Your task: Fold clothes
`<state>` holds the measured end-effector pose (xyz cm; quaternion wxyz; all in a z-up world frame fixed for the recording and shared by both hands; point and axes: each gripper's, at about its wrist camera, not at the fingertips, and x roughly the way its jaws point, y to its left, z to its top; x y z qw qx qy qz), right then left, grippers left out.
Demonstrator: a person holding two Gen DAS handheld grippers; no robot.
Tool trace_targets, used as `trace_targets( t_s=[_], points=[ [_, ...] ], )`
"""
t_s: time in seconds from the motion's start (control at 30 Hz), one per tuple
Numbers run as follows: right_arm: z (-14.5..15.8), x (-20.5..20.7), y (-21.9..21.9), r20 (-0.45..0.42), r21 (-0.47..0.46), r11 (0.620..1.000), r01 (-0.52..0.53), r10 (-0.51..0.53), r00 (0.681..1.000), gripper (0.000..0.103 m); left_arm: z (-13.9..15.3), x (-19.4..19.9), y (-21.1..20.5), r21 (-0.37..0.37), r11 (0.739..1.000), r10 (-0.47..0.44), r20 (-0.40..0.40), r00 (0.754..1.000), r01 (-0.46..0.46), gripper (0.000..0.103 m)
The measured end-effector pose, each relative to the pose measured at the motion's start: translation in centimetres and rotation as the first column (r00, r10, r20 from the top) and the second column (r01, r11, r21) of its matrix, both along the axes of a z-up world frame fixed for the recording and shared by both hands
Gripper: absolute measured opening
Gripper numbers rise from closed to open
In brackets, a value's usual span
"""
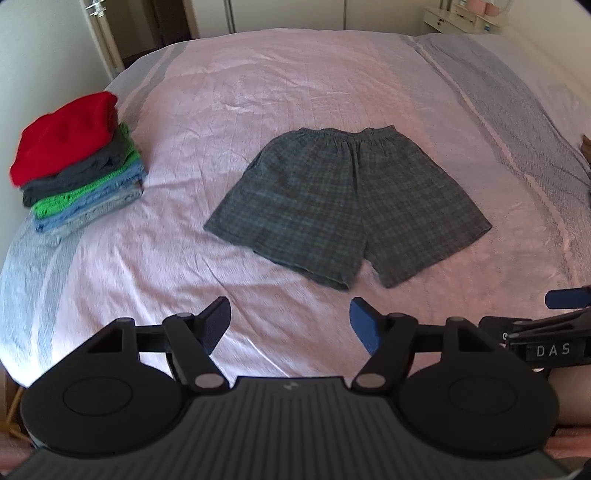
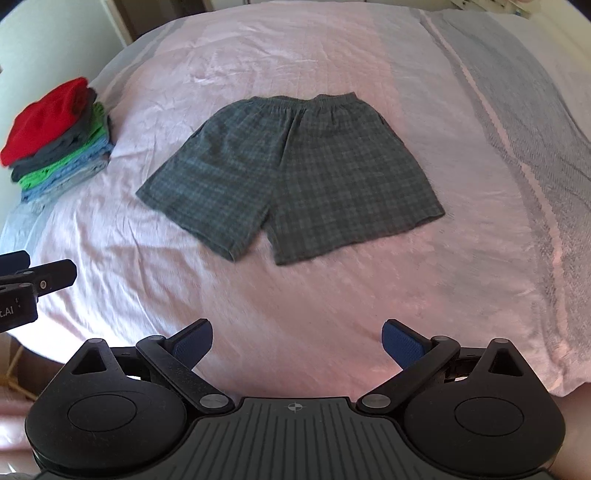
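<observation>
Pink bedding covers a wide bed that fills both views, with a grey-striped band running down its right side and another along the left edge. Near the middle of it lie the plaid shorts, spread flat and unfolded, waistband toward the far side and both leg hems toward the near side, the two legs parted by a small notch at the crotch. The fabric is a dark green-grey check and looks mostly smooth.

Well to the left of the shorts, close to the bed's left edge, sits a stack of folded clothes: a red piece on top, then dark grey, green, blue and pale grey layers beneath it.

Both grippers hang above the near part of the bed, short of the leg hems and touching no cloth. The left gripper has its blue-padded fingers spread wide with nothing between them. The right gripper is likewise spread wide and empty. Each shows at the edge of the other's view, side by side.

At the far end, pale furniture stands beyond the bed, too blurred to make out.
</observation>
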<state>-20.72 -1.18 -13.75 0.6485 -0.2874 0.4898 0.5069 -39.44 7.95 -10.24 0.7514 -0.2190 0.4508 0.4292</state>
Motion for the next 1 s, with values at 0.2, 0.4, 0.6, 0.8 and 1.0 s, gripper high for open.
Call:
trace_targets(
  t_s=[0.2,0.4,0.6,0.8,1.0],
  points=[
    [-1.0,-2.1,2.6,-0.029,-0.054,0.996,0.072,-0.074,0.997,0.1,-0.8,-1.0,4.1,-0.04,0.997,-0.074,-0.025,0.997,0.073,0.07],
    [-2.9,-4.1,4.1,-0.034,-0.121,0.988,0.099,-0.103,0.994,0.1,-2.6,-1.7,6.6,-0.097,0.989,-0.118,-0.046,0.992,0.113,0.07],
    [-4.1,-3.9,5.2,-0.026,-0.156,0.98,0.126,-0.131,0.991,0.1,-4.3,-1.3,8.1,-0.145,0.981,-0.135,-0.058,0.989,0.125,0.07],
    [-5.3,-1.7,5.7,-0.051,-0.168,0.972,0.162,-0.173,0.984,0.1,-5.7,0.5,9.5,-0.182,0.975,-0.137,-0.06,0.989,0.124,0.07],
    [-7.8,2.9,7.1,-0.07,-0.196,0.964,0.179,-0.196,0.978,0.1,-7.4,3.1,11.1,-0.2,0.978,-0.082,-0.081,0.993,0.064,0.07]
  ],
)
